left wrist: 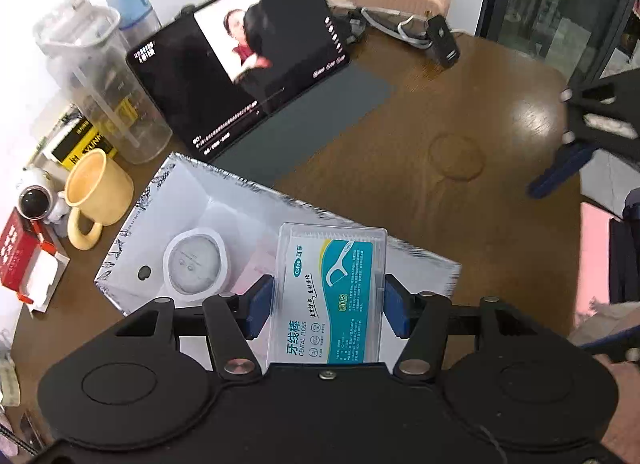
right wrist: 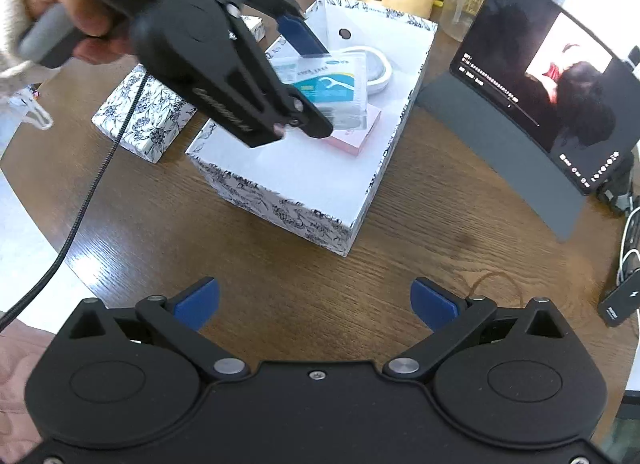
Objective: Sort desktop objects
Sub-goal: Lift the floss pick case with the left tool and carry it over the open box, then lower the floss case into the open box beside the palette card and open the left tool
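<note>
My left gripper (left wrist: 326,300) is shut on a clear dental floss box (left wrist: 332,292) with a teal label, held over the open white floral-edged box (left wrist: 188,200). From the right wrist view the left gripper (right wrist: 308,84) hangs above that box (right wrist: 312,176) with the floss box (right wrist: 332,84) between its blue pads. Inside the box lie a round white tape roll (left wrist: 196,260) and a pink pad (right wrist: 356,136). My right gripper (right wrist: 314,302) stands open over bare wooden table, nothing between its fingers.
A tablet (left wrist: 240,60) on a grey stand plays video at the back. A yellow mug (left wrist: 96,192), clear jug (left wrist: 104,80), red box (left wrist: 20,260) and small astronaut figure crowd the left. The floral lid (right wrist: 140,116) lies beside the box. A power bank (left wrist: 442,40) sits far back.
</note>
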Motion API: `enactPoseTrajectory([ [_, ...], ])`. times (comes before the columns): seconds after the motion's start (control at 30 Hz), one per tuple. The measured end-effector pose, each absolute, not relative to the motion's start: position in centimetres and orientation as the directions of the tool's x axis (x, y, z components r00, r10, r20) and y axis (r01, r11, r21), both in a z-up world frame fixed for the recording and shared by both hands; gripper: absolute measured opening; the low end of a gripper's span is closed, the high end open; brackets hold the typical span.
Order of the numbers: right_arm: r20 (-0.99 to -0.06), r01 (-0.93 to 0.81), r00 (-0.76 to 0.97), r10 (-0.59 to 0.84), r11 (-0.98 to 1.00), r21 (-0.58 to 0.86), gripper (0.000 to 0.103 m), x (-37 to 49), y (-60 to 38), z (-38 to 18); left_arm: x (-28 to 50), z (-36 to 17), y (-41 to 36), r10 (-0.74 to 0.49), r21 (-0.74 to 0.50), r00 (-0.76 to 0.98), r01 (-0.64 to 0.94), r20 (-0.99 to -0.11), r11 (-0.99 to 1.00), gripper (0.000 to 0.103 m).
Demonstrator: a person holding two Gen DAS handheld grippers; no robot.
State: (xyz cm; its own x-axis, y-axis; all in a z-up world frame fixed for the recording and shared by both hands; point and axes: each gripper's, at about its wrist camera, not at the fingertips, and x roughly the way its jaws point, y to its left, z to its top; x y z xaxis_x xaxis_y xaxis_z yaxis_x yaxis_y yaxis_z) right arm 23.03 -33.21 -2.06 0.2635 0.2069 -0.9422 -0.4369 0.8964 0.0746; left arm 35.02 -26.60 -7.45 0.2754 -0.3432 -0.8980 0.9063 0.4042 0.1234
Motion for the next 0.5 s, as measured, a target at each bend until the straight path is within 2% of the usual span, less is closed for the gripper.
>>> enactPoseTrajectory([
  [0.5,-0.951,-0.439,0.193,0.241,0.888,0.135,0.103,25.9,-33.8,-3.8,37.3,-15.0,-28.4,-0.224,0.065,0.120,0.969,-0.967,0.240,0.057],
])
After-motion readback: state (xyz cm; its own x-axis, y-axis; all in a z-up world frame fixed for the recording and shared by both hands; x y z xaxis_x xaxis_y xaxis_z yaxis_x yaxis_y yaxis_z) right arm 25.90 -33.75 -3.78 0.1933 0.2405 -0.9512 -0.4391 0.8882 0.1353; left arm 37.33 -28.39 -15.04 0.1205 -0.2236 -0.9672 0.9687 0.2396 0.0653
